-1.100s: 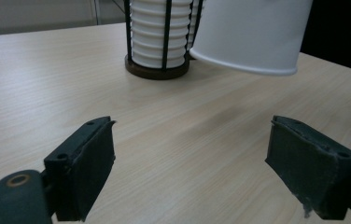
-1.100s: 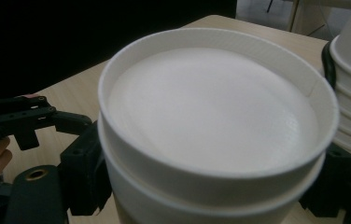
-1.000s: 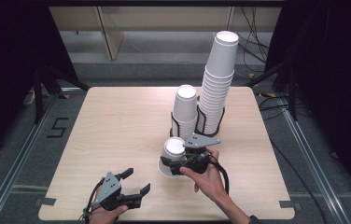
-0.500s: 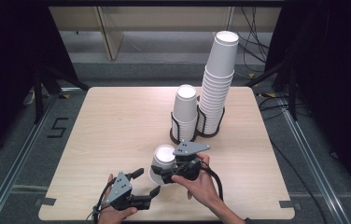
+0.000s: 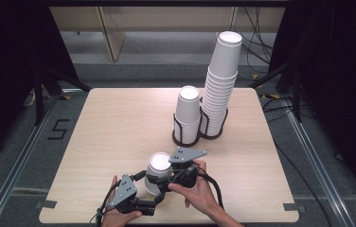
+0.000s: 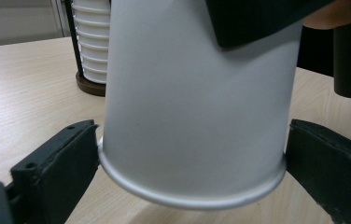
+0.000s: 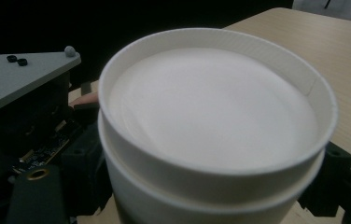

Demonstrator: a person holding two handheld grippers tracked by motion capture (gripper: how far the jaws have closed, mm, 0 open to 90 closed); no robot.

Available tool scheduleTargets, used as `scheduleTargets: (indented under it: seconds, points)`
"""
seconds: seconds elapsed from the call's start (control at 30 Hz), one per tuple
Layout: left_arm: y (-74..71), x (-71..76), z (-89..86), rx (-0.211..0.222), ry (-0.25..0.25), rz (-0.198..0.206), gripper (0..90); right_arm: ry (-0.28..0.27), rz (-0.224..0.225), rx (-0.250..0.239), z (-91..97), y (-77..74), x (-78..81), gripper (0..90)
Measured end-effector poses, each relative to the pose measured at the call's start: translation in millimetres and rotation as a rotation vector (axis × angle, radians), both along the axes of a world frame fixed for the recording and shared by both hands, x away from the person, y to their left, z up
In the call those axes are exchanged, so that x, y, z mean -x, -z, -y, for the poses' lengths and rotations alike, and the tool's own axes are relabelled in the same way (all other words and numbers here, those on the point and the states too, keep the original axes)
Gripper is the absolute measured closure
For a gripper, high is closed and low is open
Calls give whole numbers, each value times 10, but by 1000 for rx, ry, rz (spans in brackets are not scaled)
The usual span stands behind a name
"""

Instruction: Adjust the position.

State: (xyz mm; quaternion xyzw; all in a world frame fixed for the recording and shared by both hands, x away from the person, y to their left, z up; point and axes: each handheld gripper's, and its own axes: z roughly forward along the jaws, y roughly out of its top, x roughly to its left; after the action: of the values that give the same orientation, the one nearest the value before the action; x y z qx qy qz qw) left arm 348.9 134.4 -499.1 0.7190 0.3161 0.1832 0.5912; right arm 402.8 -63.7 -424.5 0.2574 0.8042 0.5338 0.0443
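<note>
Between both grippers, nested cups [image 5: 157, 170]

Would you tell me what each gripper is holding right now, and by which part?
The right gripper holds the upside-down nested paper cups by their upper wall. The left gripper has just been opening; its jaws flank the rim at the bottom, without a clear grip.

**Dim room, lit wooden bench**

A pale wood bench [image 5: 119, 123] with rounded corners stands on a grey floor [image 5: 20, 156]. A "5" mark [image 5: 57, 128] lies on the floor to its left. Metal rails [image 5: 308, 151] run along both sides. Light-coloured furniture [image 5: 114, 33] stands at the far end, cables [image 5: 256, 38] trail far right, and darkness flanks both sides.
</note>
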Motion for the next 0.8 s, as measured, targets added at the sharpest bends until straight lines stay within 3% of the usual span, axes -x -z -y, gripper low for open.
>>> scheduleTargets:
  seconds: [0.17,0.43,0.8]
  points:
    - [-3,6,7,-16,1,-5,5,-24,11,-6,-31,1,13,212]
    - [8,6,19,-13,4,2,0,-12,9,6,-44,-18,51,212]
    - [11,4,21,-8,3,3,0,-35,10,-36,-90,-20,95,213]
